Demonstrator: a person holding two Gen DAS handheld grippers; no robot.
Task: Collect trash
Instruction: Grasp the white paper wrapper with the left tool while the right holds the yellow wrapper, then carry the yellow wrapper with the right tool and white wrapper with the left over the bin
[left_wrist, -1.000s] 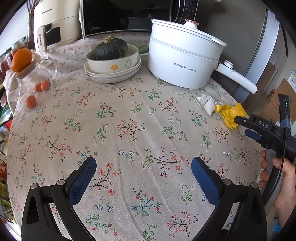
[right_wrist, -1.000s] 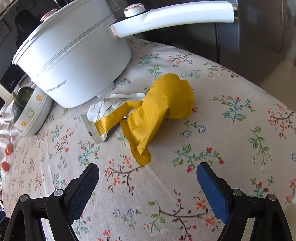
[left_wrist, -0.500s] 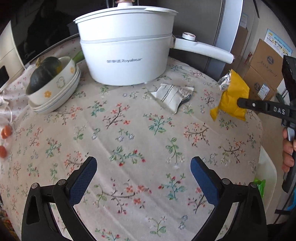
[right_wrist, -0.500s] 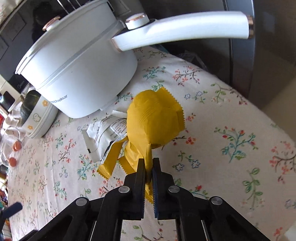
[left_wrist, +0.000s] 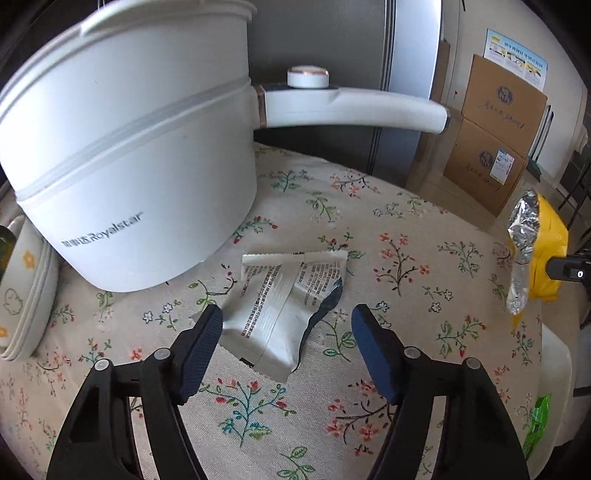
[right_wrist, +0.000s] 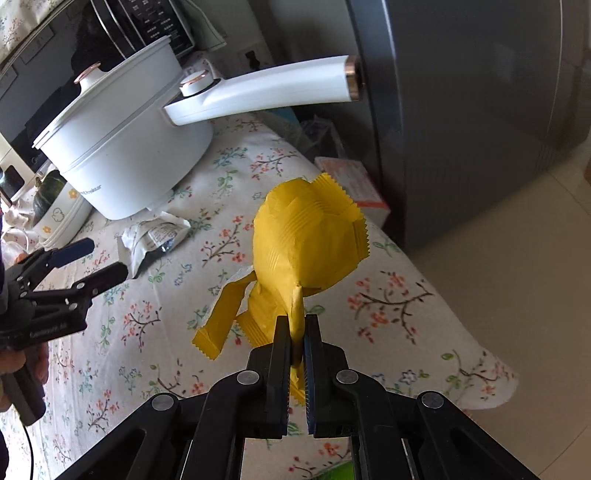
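Yellow wrapper between right fingers; white wrapper on tablecloth

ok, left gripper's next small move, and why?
Probably close on the crumpled white foil wrapper: the left gripper, whose jaws have just been narrowing, brackets it without pinching yet. The right gripper already holds the yellow wrapper.

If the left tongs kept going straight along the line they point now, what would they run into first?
Most likely the white wrapper lying flat on the floral tablecloth. It sits between the pads of the left tongs, just ahead of them, near the white pot. Depth is uncertain, but nothing else lies in between.
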